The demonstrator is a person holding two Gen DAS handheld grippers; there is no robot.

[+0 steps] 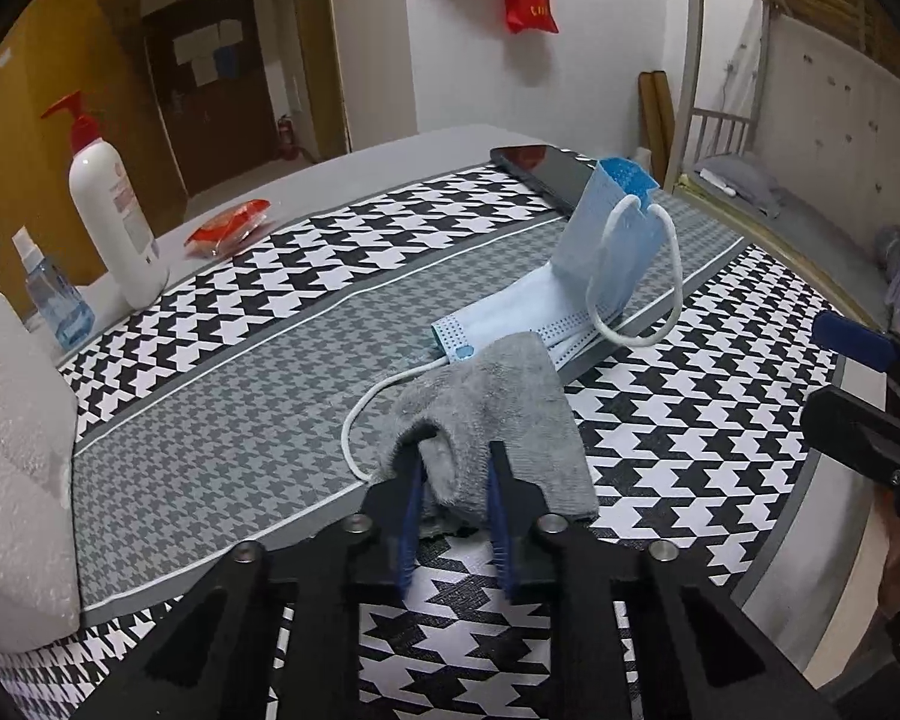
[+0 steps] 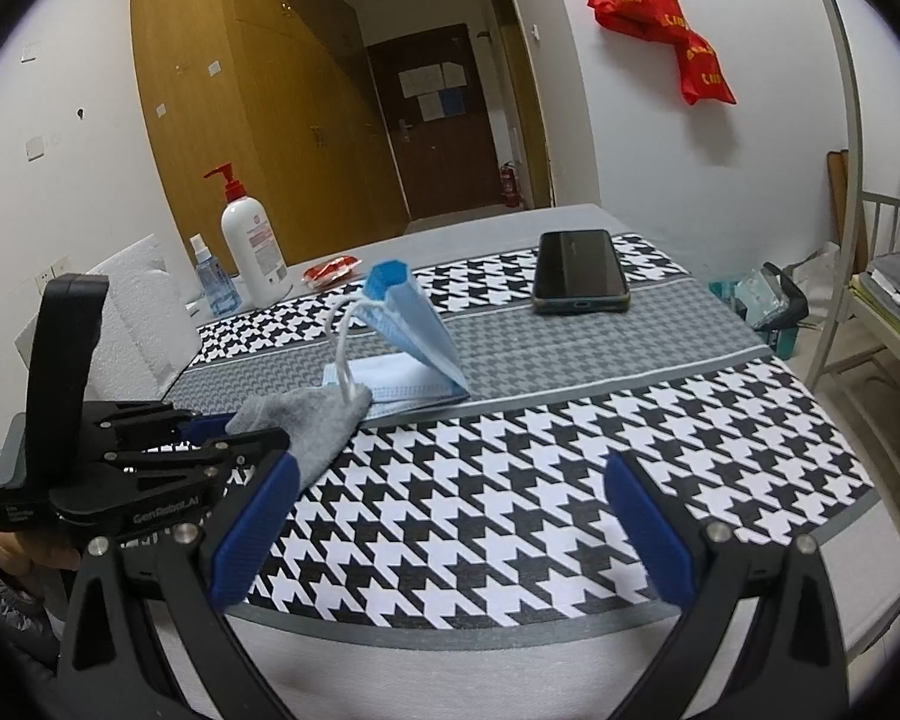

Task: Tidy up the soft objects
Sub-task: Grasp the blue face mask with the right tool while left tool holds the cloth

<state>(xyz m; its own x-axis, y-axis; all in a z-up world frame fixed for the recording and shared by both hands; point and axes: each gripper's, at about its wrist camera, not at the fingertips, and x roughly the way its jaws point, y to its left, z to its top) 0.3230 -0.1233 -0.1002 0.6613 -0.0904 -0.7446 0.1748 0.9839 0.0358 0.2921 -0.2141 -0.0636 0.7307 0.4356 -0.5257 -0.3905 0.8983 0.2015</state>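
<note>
Left hand-held gripper (image 1: 453, 480) pinches the near edge of the grey cloth (image 1: 498, 408), likely to lift it off the mask (image 1: 546, 300) it overlaps; right of the cloth, the right hand-held gripper (image 2: 450, 516) waits released above the counter (image 2: 510, 480).

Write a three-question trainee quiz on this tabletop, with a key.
1. True or false: the left gripper has its fingers closed on the grey cloth.
2. The phone lies: A) on the patterned mat, B) under the face masks, C) beside the pump bottle.
3. Fill in: the right gripper is ____ and holds nothing.

Key: 1 true; 2 A; 3 open.
</note>
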